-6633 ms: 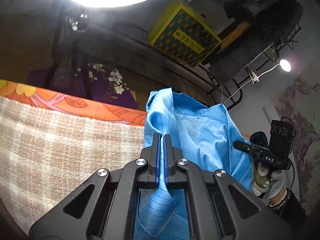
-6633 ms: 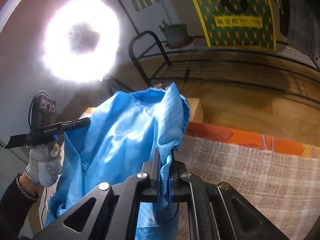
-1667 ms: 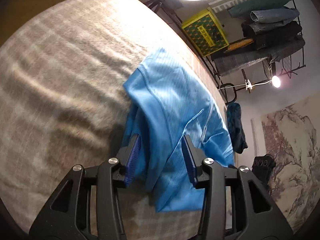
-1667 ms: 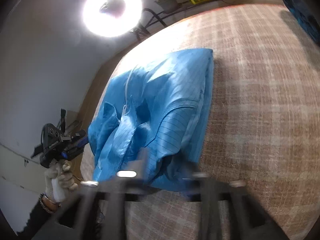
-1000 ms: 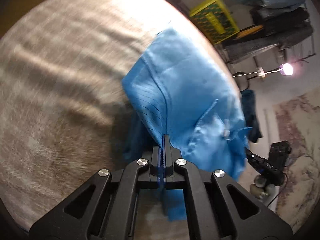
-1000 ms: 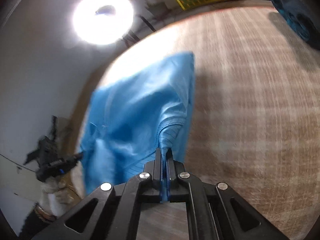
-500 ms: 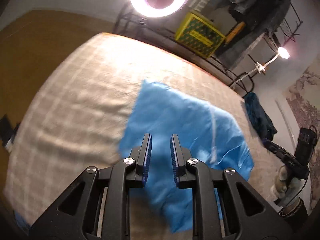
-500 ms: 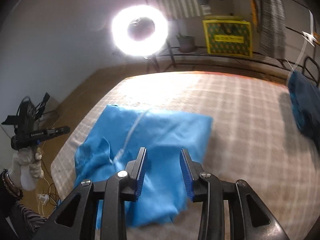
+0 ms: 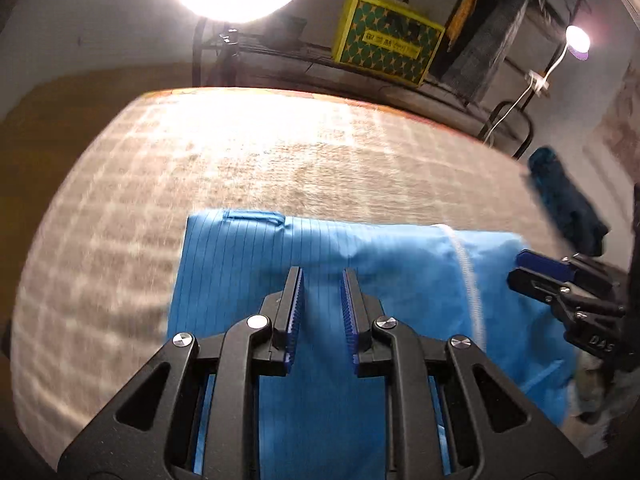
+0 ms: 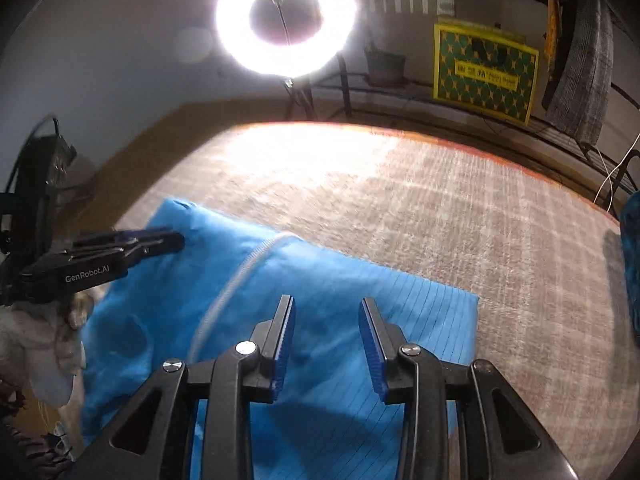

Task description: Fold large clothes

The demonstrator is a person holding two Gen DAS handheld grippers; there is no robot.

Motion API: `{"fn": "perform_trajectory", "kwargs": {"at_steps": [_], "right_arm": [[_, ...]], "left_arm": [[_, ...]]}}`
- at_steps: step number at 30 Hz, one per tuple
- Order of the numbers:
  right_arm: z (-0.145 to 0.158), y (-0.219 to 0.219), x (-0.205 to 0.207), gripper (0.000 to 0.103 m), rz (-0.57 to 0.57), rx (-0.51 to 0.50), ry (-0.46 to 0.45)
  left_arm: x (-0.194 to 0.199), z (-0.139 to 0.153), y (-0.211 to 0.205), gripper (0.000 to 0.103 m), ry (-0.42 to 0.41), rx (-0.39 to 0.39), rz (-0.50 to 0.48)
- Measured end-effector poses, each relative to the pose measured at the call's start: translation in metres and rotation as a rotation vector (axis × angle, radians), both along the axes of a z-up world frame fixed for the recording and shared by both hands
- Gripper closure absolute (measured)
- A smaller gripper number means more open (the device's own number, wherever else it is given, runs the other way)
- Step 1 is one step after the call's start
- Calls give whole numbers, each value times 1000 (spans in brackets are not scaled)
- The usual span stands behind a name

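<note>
Left wrist view: my left gripper (image 9: 322,304) stands parted, holding nothing, above the blue garment (image 9: 248,280). Its long axis runs left-right across the near plaid blanket (image 9: 280,160); my right gripper (image 9: 532,270) hovers at its right end.

Right wrist view: right gripper (image 10: 326,336) released over the garment's (image 10: 360,292) right end. Ring light (image 10: 286,16) and yellow box (image 10: 484,76) far.

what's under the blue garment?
The blue garment lies flat on the beige plaid blanket, which shows all around it. Whether anything else sits beneath is hidden by the cloth.
</note>
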State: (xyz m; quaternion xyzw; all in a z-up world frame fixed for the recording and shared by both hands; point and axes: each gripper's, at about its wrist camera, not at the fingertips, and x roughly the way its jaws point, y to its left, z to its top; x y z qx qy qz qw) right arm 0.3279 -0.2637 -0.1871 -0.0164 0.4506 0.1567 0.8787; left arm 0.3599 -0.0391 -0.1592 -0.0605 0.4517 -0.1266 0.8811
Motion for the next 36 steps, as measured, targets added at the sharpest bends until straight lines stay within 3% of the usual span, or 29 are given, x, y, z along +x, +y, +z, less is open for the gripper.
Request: {"fn": "perform_trajectory", "kwargs": {"at_steps": [4,6,10,13,17,24,32,34,36], "right_arm": [[-20,1,9,71,15,-73,38],[-27,-2,9,71,15,-79,49],[-27,-5,-3,71,37,-123,57],[-8,-26,-21,71,21,-35,73],[1,-43,-51,70,43,-5,97],[-20,-42,-95,70,95,-77,169],[-25,-51,-123,70,96,-100,174],[-20,-62,-127,71,98,-45,211],[-12,-78,-126,70,82,68,224]], "left_arm": [[15,-30,6,86,60,-5,12],[13,-35,8,86,24,-14,2],[12,-34,13,86,35,-15,-14],[4,-21,20,86,36,2,-1],[-24,-6,34,86,17,-19,-13],[-54,-26,41,86,98,-8,-39],[-74,-31,49,86,83,2,-72],[-78,-30,57,86,98,-8,-89],[-82,-25,72,86,112,-72,-91]]}}
